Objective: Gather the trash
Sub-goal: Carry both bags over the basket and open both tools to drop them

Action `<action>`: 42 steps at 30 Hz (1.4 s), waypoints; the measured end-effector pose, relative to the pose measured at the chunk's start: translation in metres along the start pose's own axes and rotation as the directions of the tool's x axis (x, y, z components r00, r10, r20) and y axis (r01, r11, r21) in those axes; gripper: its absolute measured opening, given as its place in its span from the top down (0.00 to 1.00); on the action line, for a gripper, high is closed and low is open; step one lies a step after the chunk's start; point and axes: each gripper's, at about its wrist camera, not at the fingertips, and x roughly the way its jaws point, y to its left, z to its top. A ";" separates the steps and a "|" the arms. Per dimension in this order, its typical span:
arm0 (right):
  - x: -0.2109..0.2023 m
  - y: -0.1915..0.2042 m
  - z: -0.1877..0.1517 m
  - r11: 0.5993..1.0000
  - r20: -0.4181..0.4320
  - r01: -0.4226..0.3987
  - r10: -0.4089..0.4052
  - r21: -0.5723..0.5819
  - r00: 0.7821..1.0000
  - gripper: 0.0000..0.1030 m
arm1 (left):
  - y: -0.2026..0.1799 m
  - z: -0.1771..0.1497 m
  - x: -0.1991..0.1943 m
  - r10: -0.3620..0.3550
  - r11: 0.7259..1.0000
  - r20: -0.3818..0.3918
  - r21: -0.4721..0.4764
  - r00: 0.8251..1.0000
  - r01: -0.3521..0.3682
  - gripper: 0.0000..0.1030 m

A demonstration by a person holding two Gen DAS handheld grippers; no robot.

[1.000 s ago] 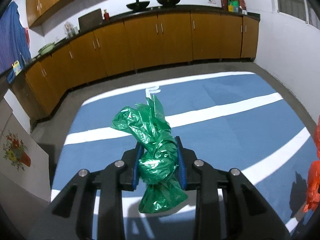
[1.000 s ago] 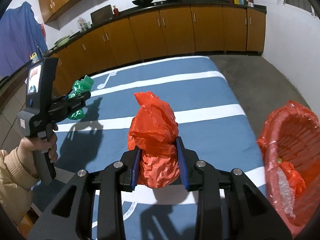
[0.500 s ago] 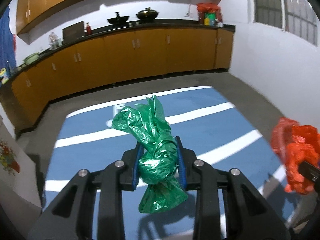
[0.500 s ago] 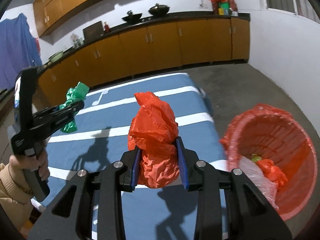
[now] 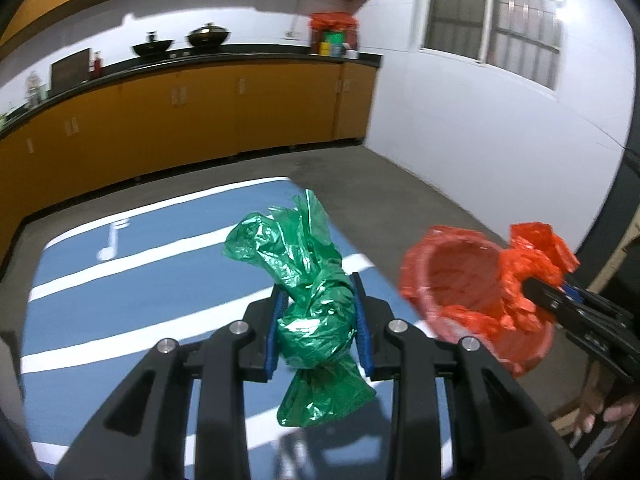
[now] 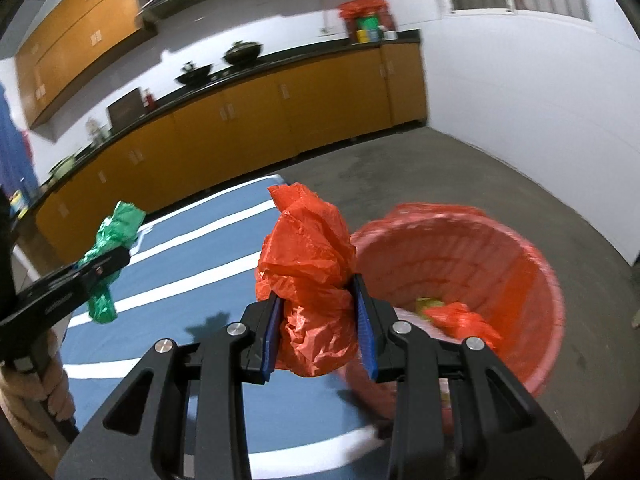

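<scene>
My left gripper (image 5: pixel 318 322) is shut on a crumpled green plastic bag (image 5: pixel 308 280) and holds it above the blue table (image 5: pixel 120 300). My right gripper (image 6: pixel 318 332) is shut on a crumpled red plastic bag (image 6: pixel 310 276), held at the rim of the red-lined trash bin (image 6: pixel 500 264). The bin holds some trash, including a red scrap (image 6: pixel 460 318). In the left wrist view the bin (image 5: pixel 452 276) stands to the right, with the right gripper (image 5: pixel 538 290) and its red bag (image 5: pixel 528 260) over it. In the right wrist view the left gripper (image 6: pixel 108 266) and green bag (image 6: pixel 116 236) are at the left.
The blue table with white stripes (image 6: pixel 192 264) ends just before the bin. Grey concrete floor (image 6: pixel 460 168) lies beyond. Orange cabinets with a black counter (image 5: pixel 180 120) run along the back wall, and a white wall (image 5: pixel 500 132) is on the right.
Both grippers have swung to the right with their bags. The bin is now closer and nearer the middle of both views, and the red bag has reached its rim.
</scene>
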 end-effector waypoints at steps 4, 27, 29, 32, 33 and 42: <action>-0.006 -0.023 0.002 0.998 0.019 0.037 -0.038 0.047 0.999 0.68 | -0.033 0.001 0.006 -0.074 0.997 -0.009 0.030 0.997 0.074 0.70; -0.018 -0.079 0.018 0.977 0.088 0.118 -0.135 0.175 0.987 0.67 | -0.133 0.006 0.063 -0.318 0.946 -0.104 0.033 0.942 0.323 0.69; -0.016 -0.085 0.021 0.976 0.087 0.110 -0.128 0.187 0.988 0.66 | -0.139 0.005 0.071 -0.319 0.945 -0.120 0.034 0.940 0.325 0.66; -0.014 -0.091 0.027 0.975 0.096 0.096 -0.117 0.201 0.988 0.60 | -0.146 0.003 0.085 -0.320 0.945 -0.149 0.023 0.935 0.327 0.58; -0.013 -0.092 0.028 0.975 0.098 0.093 -0.114 0.200 0.989 0.56 | -0.146 0.003 0.089 -0.317 0.946 -0.155 0.022 0.936 0.324 0.57; -0.037 -0.092 0.015 0.974 0.145 0.154 -0.178 0.165 0.973 0.21 | -0.132 -0.009 0.092 -0.237 0.970 -0.176 0.018 0.956 0.243 0.48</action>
